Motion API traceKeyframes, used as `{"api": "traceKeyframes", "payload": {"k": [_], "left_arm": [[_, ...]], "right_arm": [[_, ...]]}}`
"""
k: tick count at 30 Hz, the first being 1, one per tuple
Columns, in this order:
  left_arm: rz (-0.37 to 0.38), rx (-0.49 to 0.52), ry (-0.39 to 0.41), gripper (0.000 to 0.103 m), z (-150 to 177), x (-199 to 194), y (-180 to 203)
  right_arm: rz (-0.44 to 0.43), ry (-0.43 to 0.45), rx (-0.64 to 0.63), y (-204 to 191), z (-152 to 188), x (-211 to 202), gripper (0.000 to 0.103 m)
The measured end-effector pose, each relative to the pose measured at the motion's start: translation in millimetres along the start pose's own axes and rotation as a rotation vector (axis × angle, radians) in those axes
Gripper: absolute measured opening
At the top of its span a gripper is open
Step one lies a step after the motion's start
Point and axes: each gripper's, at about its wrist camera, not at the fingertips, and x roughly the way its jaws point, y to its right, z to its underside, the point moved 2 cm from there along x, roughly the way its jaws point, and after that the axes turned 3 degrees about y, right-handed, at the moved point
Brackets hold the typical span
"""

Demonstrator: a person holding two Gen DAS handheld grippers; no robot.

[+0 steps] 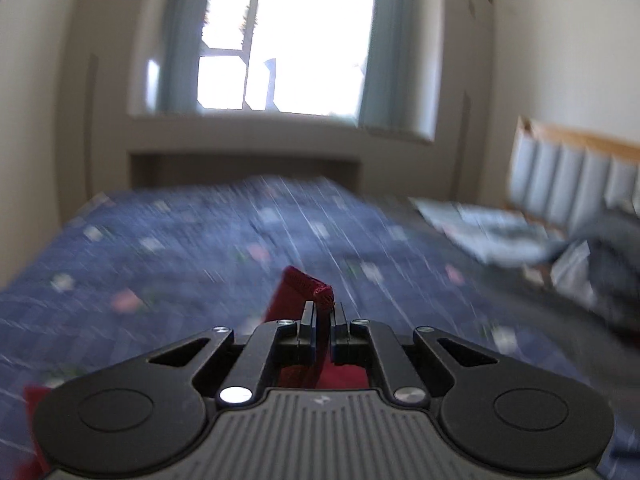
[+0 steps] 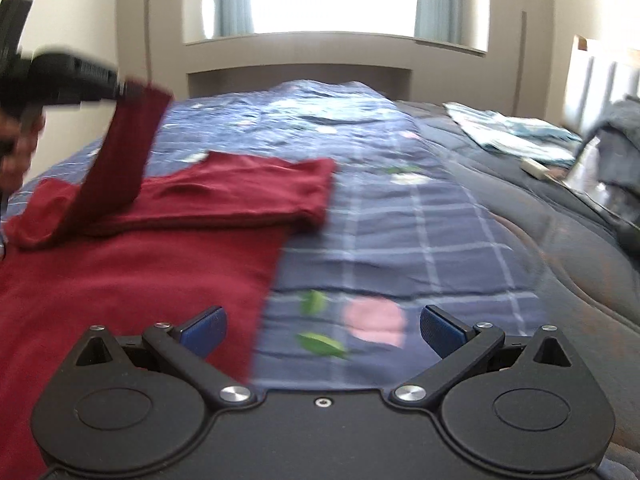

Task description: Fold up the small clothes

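A dark red shirt (image 2: 132, 264) lies spread on the blue checked bedspread (image 2: 420, 220), with its right sleeve (image 2: 256, 192) folded across the body. My left gripper (image 1: 323, 310) is shut on the cuff of the left sleeve (image 1: 308, 284) and holds it lifted above the bed. In the right wrist view the left gripper (image 2: 120, 90) shows at upper left with the sleeve (image 2: 116, 168) hanging from it. My right gripper (image 2: 322, 330) is open and empty, low over the shirt's right edge and the bedspread.
Folded pale blue clothes (image 2: 516, 136) lie at the far right of the bed, by a grey garment (image 2: 624, 140) and a padded headboard (image 1: 576, 176). A window (image 1: 288, 36) with curtains is behind the bed.
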Motion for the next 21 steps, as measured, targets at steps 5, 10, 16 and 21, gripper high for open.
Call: {"api": "traceKeyframes", "payload": {"k": [5,10,16,21], "left_arm": [[0.041,0.065,-0.130,0.008,42,26,23],[0.043,0.074,-0.160,0.069,32,5,27],[0.061,0.052,-0.135,0.095,19,-18,13],[0.004,0.047,-0.109,0.103,10,-55,-13]], "right_arm": [[0.033,-0.028,0.043,21,12,7,0.102],[0.028,-0.030,0.066,24,12,14,0.102],[0.012,-0.019,0.052,14,3,19,0.102],[-0.070,0.014,0.077,-2,-16,27,0.102]]}}
